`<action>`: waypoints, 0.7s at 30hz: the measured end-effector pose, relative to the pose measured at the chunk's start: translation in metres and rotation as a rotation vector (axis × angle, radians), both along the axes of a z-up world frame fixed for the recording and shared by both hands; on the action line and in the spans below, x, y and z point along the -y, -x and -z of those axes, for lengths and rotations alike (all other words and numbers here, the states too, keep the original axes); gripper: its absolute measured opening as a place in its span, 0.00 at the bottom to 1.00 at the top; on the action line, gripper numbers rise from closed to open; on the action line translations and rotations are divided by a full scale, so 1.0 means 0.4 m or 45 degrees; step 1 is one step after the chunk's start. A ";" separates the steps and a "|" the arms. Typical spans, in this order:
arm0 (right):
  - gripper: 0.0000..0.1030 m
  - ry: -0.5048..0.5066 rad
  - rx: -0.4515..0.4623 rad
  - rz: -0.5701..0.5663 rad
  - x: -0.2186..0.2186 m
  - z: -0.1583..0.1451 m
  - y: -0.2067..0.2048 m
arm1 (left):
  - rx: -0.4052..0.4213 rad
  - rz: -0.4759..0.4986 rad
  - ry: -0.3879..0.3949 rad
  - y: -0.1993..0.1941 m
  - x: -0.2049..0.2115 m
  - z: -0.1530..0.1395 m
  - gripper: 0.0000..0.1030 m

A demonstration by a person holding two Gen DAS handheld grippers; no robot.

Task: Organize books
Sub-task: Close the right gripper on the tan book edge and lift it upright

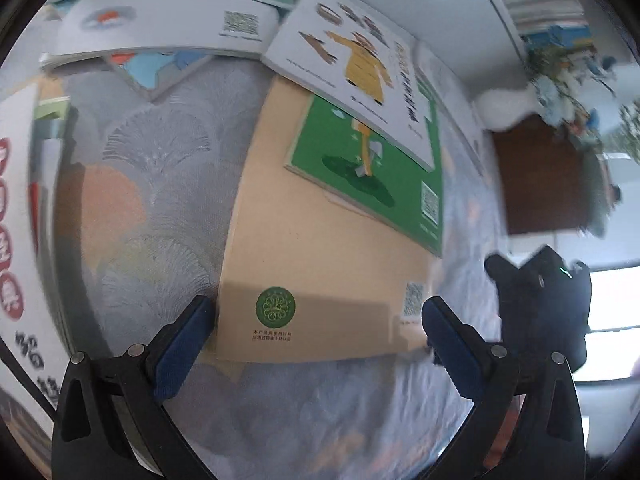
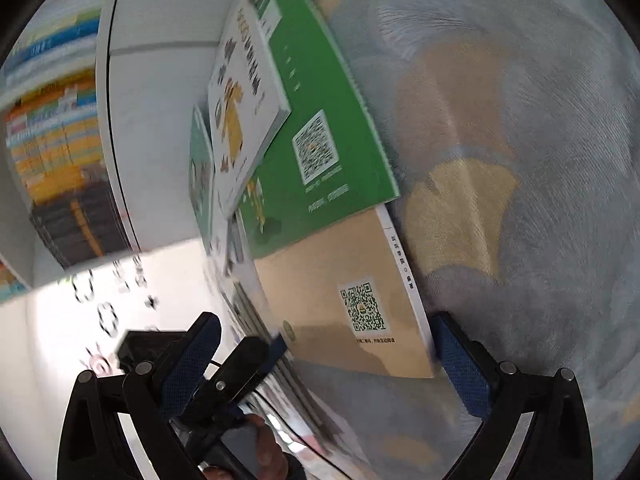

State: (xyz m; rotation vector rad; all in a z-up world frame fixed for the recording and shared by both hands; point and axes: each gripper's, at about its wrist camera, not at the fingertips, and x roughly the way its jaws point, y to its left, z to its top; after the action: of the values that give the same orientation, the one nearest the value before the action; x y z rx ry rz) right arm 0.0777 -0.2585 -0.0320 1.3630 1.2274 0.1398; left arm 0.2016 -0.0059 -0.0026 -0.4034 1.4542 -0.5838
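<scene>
Left wrist view shows my left tool (image 1: pixel 318 338) spread wide, its two blue pads either side of the near end of a tan book (image 1: pixel 320 248) without pressing it. That tan book lies flat on a grey fan-patterned cloth (image 1: pixel 160 184) covering the desk. A green book (image 1: pixel 384 168) rests on its far end, and a white book with a yellow figure (image 1: pixel 352 64) overlaps the green one. More books, one white with a QR code (image 1: pixel 168 28), lie loosely at the far left.

From the right wrist, my right tool (image 2: pixel 326 346) is also open, with the tan book's corner (image 2: pixel 352 308) between its pads and the right pad just beside the white spine. The left tool's finger (image 2: pixel 256 356) touches the opposite edge of that book.

I judge I am at the squaring-up step, bracketing the bottom book of the scattered pile. Next I should close both tools gently on its edges and nudge the upper books into line, keeping the pressure even so the green and white ones do not slide off.
</scene>
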 end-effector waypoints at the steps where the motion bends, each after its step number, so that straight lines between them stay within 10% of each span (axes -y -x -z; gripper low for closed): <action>1: 1.00 -0.039 0.000 0.043 0.004 0.006 0.007 | -0.002 0.017 0.019 -0.002 -0.004 0.000 0.99; 7: 1.00 -0.357 -0.045 0.312 0.041 0.059 0.043 | -0.050 -0.030 0.158 -0.005 -0.035 0.013 0.99; 11: 0.73 -0.596 0.025 0.370 0.006 0.080 0.041 | -0.066 -0.074 0.250 -0.003 -0.055 0.023 0.99; 17: 0.30 -0.375 -0.039 0.312 -0.041 0.079 0.007 | -0.088 -0.134 0.321 -0.004 -0.077 0.032 0.99; 21: 0.26 -0.439 -0.050 0.347 -0.041 0.098 0.008 | -0.078 -0.170 0.359 0.003 -0.088 0.036 0.99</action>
State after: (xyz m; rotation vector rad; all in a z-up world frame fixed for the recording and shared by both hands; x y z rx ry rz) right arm 0.0745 -0.2423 -0.0714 1.8271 1.0693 0.1372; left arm 0.2005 0.0292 -0.0170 -0.7396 1.3939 -0.6756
